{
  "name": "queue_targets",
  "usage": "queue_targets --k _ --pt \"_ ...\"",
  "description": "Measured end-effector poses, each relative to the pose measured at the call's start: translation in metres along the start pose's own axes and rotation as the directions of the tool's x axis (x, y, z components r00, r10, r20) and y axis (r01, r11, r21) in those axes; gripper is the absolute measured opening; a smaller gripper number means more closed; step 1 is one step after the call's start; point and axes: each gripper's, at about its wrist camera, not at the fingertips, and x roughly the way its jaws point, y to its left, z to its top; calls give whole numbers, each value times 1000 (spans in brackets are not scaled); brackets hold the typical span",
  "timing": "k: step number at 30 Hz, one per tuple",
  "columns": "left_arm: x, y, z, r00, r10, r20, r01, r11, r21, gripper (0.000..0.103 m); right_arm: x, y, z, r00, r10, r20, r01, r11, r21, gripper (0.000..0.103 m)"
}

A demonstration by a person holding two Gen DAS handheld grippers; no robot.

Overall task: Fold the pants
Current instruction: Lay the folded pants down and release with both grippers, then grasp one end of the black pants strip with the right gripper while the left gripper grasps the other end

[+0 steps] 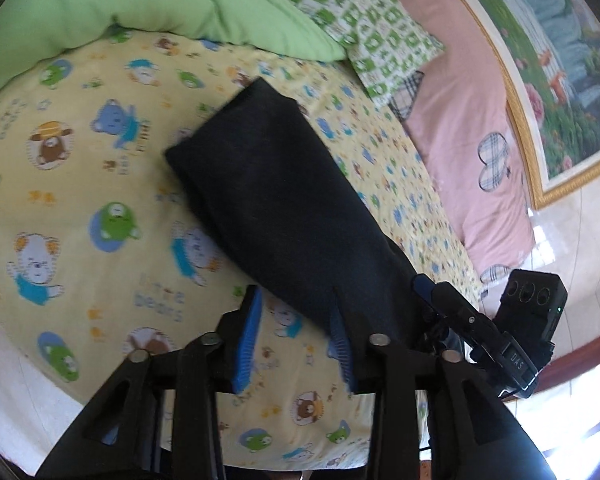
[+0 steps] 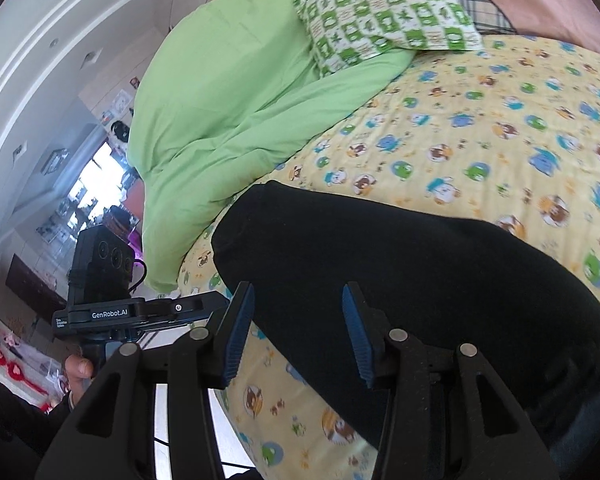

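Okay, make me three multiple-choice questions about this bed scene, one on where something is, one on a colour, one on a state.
1. Where do the dark pants lie?
A. On the yellow bear-print sheet
B. On the floor
C. On top of the green checked pillow

2. What colour is the plain quilt bunched at the far side of the bed?
A. Pink
B. Light green
C. Blue

3. How do the jaws of the right gripper stand?
A. Clamped shut on the pillow
C. Shut with nothing between them
B. Apart, pads not pressing the pants

Answers:
1 A, the pants lie flat across the cartoon-bear sheet in both views.
2 B, the right wrist view shows the quilt as light green.
3 B, a clear gap shows between the blue pads, with the dark cloth behind them.
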Motion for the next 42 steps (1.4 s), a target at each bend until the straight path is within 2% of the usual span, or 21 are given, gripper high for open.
queue_targets --k 5,14,16,22,32,36,39,40,41,42 --pt "-7 21 6 998 39 41 -36 997 -69 42 17 6 15 1000 1 -29 -2 999 -36 48" --pt "5 42 14 999 29 31 -24 990 -136 42 63 15 54 995 -15 -99 2 992 -128 48" --pt "7 43 17 999 22 37 -16 988 -151 47 77 17 64 991 -18 -129 -2 988 -154 48" --pt "13 42 24 999 23 41 -16 986 -168 47 117 23 84 978 -26 -209 -24 972 -235 53" --pt "20 42 31 998 30 48 -21 985 -172 46 163 23 100 951 -64 -304 -35 951 -308 53" --pt "25 36 35 996 61 61 -52 988 -146 42 177 24 106 943 -47 -329 -63 947 -315 53" --pt "29 33 36 992 98 74 -89 988 -122 34 187 28 108 933 -39 -358 -87 940 -330 53" --pt "30 31 37 991 109 77 -100 989 -110 29 188 28 108 929 -33 -368 -95 941 -324 49" --pt "31 31 37 990 114 78 -106 989 -104 28 189 29 107 926 -29 -375 -101 942 -320 39" --pt "32 30 37 990 118 80 -109 989 -101 26 189 30 106 926 -29 -377 -100 943 -318 38"
